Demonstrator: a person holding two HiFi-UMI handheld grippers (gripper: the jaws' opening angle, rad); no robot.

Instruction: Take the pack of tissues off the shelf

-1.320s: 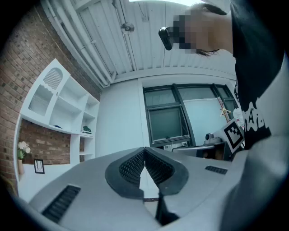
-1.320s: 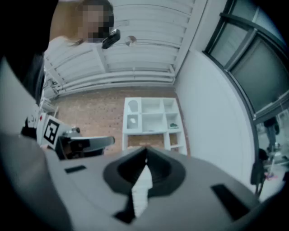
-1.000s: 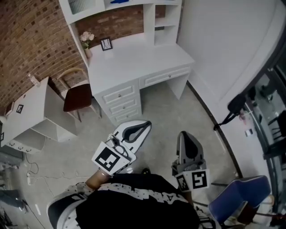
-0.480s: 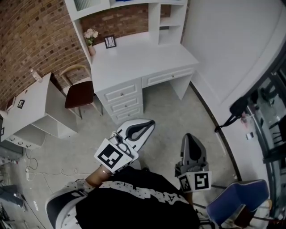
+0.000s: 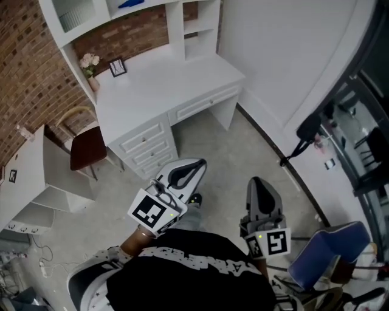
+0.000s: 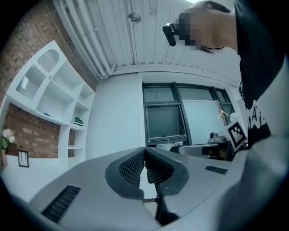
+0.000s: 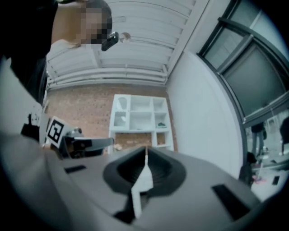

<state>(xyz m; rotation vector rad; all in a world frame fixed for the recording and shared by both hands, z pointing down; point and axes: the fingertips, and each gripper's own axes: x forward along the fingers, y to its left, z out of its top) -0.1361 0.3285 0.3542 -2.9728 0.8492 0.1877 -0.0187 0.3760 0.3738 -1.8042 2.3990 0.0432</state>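
Observation:
A white shelf unit (image 5: 121,15) stands on the white desk (image 5: 164,82) ahead. A flat blue item (image 5: 130,3) lies on an upper shelf; I cannot tell whether it is the tissue pack. A small dark green item (image 6: 78,121) sits in a narrow right-hand compartment, also small in the right gripper view (image 7: 161,125). My left gripper (image 5: 193,165) is shut and empty, held close to my body and well short of the desk. My right gripper (image 5: 258,183) is shut too, with nothing between its pads.
A vase of flowers (image 5: 91,64) and a small picture frame (image 5: 117,67) stand on the desk. A wooden chair (image 5: 85,144) and a white side cabinet (image 5: 33,182) are at the left. A blue chair (image 5: 331,258) and a black stand (image 5: 307,132) are at the right.
The head view has swung, so the desk and shelf now lie further left in the picture. Both grippers stay shut near the body.

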